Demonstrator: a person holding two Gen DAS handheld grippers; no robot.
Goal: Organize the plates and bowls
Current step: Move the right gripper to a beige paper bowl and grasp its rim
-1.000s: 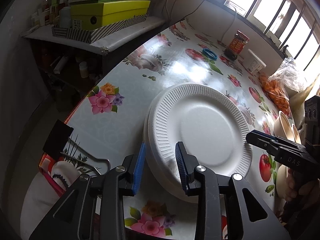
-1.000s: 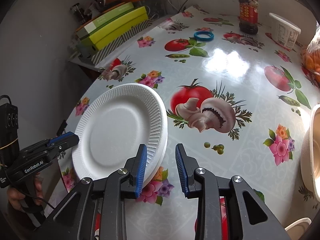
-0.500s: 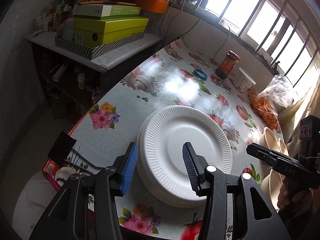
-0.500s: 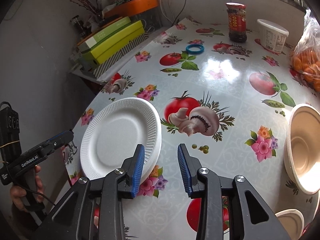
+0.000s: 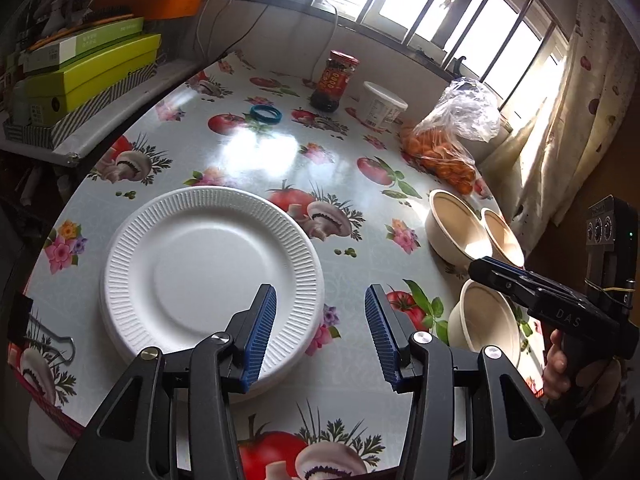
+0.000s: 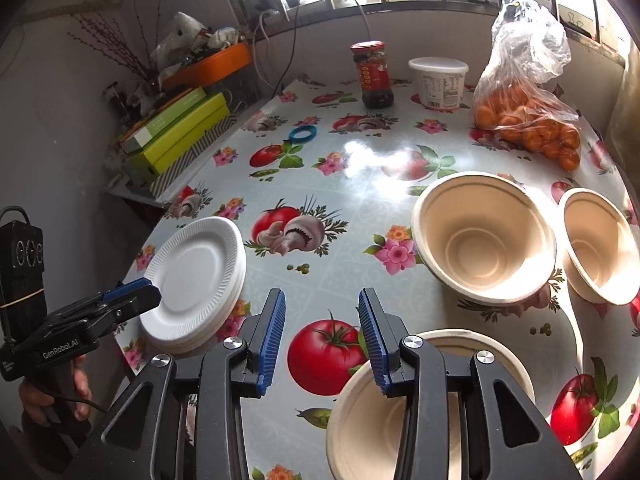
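Note:
A stack of white ribbed foam plates (image 5: 208,276) lies at the table's near left; it also shows in the right wrist view (image 6: 196,280). Three beige paper bowls stand at the right: a large one (image 6: 484,236), one beside it (image 6: 604,244), and one near the front edge (image 6: 400,400). They also show in the left wrist view, the large bowl (image 5: 456,224) among them. My left gripper (image 5: 320,332) is open and empty, just right of the plates' near rim. My right gripper (image 6: 320,336) is open and empty, above the front bowl's left rim.
The table carries a flowered oilcloth (image 5: 360,264). At the back stand a sauce jar (image 6: 372,74), a white tub (image 6: 438,82), a bag of oranges (image 6: 528,116) and a blue ring (image 6: 303,134). Green boxes (image 5: 88,72) sit on a side shelf at left.
Both grippers have pulled back and up from the plate stack and opened wider. The right gripper has swung right, bringing the bowls into its view. The plates stay put.

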